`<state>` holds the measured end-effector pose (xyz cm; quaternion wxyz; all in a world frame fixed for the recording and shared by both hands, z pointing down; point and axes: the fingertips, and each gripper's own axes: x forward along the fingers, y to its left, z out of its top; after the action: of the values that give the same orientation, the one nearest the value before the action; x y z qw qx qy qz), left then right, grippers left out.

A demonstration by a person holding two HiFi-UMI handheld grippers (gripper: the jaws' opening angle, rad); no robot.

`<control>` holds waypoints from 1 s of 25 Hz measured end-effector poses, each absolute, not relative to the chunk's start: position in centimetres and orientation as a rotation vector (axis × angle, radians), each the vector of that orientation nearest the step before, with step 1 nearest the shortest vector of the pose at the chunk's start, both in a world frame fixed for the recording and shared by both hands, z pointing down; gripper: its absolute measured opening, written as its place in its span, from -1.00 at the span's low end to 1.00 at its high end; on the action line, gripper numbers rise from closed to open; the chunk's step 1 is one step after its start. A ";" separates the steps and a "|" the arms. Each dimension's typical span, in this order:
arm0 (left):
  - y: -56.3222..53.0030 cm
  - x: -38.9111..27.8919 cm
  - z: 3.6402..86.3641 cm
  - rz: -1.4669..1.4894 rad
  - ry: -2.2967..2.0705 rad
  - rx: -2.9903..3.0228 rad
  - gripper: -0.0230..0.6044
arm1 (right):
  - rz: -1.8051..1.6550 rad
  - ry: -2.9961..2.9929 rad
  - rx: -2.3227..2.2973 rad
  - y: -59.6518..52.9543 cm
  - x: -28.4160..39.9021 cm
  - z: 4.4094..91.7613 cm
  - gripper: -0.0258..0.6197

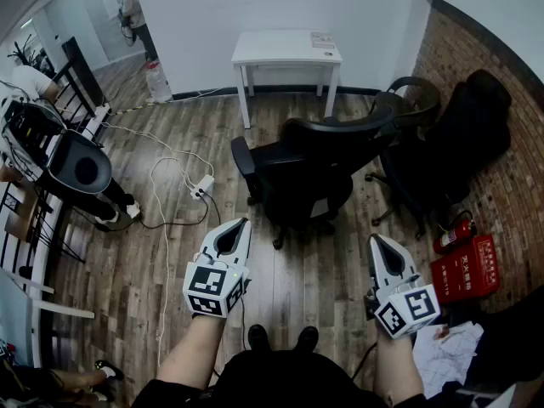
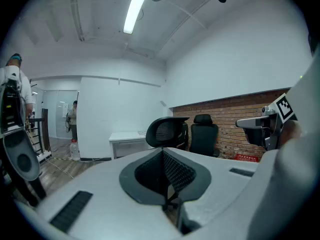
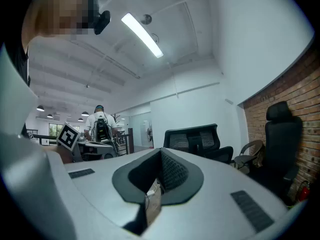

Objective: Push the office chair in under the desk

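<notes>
The chair [image 1: 310, 172] stands short of the desk [image 1: 285, 48], its back towards the person. The left gripper [image 1: 240, 223] and right gripper [image 1: 375, 240] are held shut and empty, clear of it. Castors are presumably fitted, so an easy roll is expected if the stiff backrest [image 1: 340, 136] is pushed.

The wood floor [image 1: 293, 283] between the left tool [image 1: 240, 223], the right tool [image 1: 375, 240] and the office chair [image 1: 310, 168] is bare, so there is room to reach the chair. The chair stands between the tools and the white surface [image 1: 285, 48]. The space under the surface is open. More black chairs [image 1: 463, 134] crowd close on its right. A power strip [image 1: 202, 186] with white cables [image 1: 161, 172] lies on the floor to its left.
</notes>
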<state>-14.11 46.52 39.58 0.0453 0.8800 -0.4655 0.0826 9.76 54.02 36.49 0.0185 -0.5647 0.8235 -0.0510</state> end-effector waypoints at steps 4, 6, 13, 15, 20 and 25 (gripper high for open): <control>46.8 -13.9 39.8 0.261 -1.420 2.681 -0.90 | -0.186 2.551 -1.752 54.6 10.0 36.8 -0.91; 46.8 -13.5 39.9 0.261 -1.415 2.681 -0.90 | -0.190 2.552 -1.750 54.7 10.2 36.9 -0.91; 47.6 -10.4 39.7 0.254 -1.385 2.695 -0.90 | -0.198 2.556 -1.735 55.7 11.4 37.2 -0.91; 47.9 -9.2 39.3 0.259 -1.392 2.705 -0.90 | -0.199 2.554 -1.728 56.0 12.5 37.2 -0.91; 48.8 -6.9 39.2 0.277 -1.440 2.678 -0.90 | -0.174 2.581 -1.679 57.1 15.0 37.1 -0.91; 50.2 -4.5 40.1 0.298 -1.456 2.653 -0.90 | -0.234 2.599 -1.614 57.6 16.9 38.1 -0.91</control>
<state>-4.49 50.22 40.06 0.0503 0.8714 -0.4781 0.0980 16.86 57.63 38.15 0.0364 -0.5256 0.8465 -0.0762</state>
